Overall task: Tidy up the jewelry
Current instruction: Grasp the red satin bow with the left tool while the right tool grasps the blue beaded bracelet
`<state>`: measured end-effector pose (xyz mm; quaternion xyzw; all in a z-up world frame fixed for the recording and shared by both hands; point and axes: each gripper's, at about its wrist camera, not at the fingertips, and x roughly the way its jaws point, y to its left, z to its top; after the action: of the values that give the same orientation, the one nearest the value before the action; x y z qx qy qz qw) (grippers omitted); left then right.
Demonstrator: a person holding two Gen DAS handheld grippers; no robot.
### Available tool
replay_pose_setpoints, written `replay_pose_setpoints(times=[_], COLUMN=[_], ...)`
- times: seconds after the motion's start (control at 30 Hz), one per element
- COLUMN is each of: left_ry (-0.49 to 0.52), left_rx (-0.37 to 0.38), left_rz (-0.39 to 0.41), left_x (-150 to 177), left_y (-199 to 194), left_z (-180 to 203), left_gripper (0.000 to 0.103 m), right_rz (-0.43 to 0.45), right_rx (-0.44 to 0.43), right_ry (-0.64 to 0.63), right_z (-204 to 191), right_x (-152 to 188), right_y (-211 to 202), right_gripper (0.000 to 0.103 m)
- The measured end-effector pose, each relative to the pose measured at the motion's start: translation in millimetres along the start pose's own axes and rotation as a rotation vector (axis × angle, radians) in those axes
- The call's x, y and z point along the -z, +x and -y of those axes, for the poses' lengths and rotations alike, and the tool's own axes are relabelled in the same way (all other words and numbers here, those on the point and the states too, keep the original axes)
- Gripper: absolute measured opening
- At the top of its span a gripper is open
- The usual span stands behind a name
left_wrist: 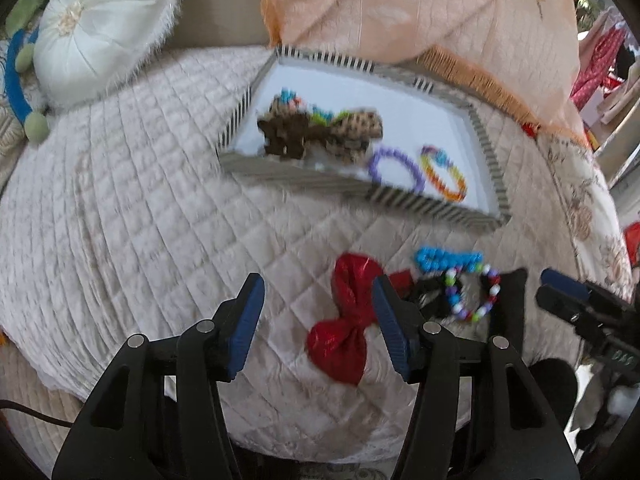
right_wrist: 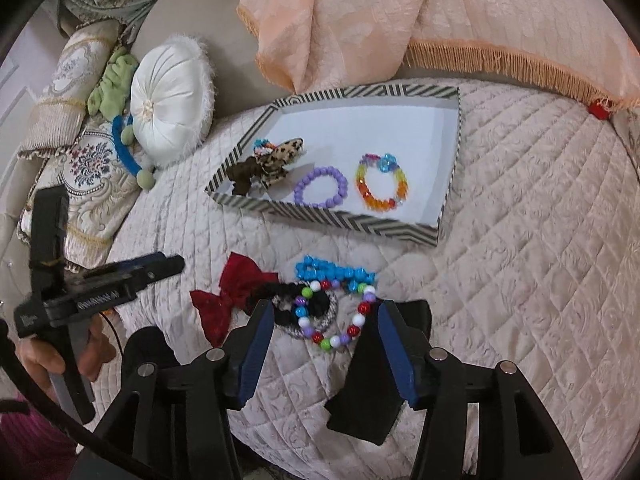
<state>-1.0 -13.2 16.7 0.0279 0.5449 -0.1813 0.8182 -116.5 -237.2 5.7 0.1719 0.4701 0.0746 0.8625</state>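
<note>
Tray (right_wrist: pixel 448 216): striped rim, white floor, on the quilted bed (right_wrist: pixel 520 280). Holds a purple bracelet (right_wrist: pixel 320 188) beside a rainbow bracelet (right_wrist: pixel 382 184), both flat, plus brown hair bows (right_wrist: pixel 264 170) heaped in the near-left corner.

Loose items on the bed, in front of the tray: red bow (right_wrist: pixel 228 300), blue bracelet (right_wrist: pixel 336 274), mixed-bead bracelet (right_wrist: pixel 336 316) lying over a dark scrunchie (right_wrist: pixel 300 308) (edges touching).

Right gripper (right_wrist: pixel 320 350): fingers spread apart, empty, just above the mixed-bead bracelet.

Left gripper (left_wrist: pixel 320 320): fingers spread apart, empty, near the red bow (left_wrist: pixel 348 320).

Round white cushion (right_wrist: pixel 168 104) behind.
</note>
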Motion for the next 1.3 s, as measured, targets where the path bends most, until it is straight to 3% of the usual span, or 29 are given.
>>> replay_pose_setpoints(times=[0.37, 0.57, 0.83, 1.07, 1.3], left_ry=[0.074, 0.152, 0.168, 0.175, 0.189], left_rx=[-0.007, -0.028, -0.032, -0.034, 0.007], left_rz=[-0.051, -0.082, -0.103, -0.11, -0.093], left_x=[15.1, 20.0, 18.8, 11.9, 0.1], left_y=[30.6, 46.0, 62.3, 73.1, 66.4], left_z=[9.9, 18.7, 20.3, 22.3, 21.3], left_gripper=[0.063, 0.064, 0.064, 0.064, 0.064], right_rz=[-0.003, -0.075, -0.193, -0.235, -0.255], right_rx=[0.008, 0.02, 0.126, 0.087, 0.049], right_ry=[0.013, -0.124, -0.36, -0.435, -0.431], right_z=[15.3, 1.4, -2.4, -0.9, -0.6], right_x=[-8.4, -20.7, -34.6, -39.6, -37.4], right_y=[4.6, 34.2, 74.7, 94.7, 108.2], right_gripper=[0.052, 0.052, 0.052, 0.052, 0.027])
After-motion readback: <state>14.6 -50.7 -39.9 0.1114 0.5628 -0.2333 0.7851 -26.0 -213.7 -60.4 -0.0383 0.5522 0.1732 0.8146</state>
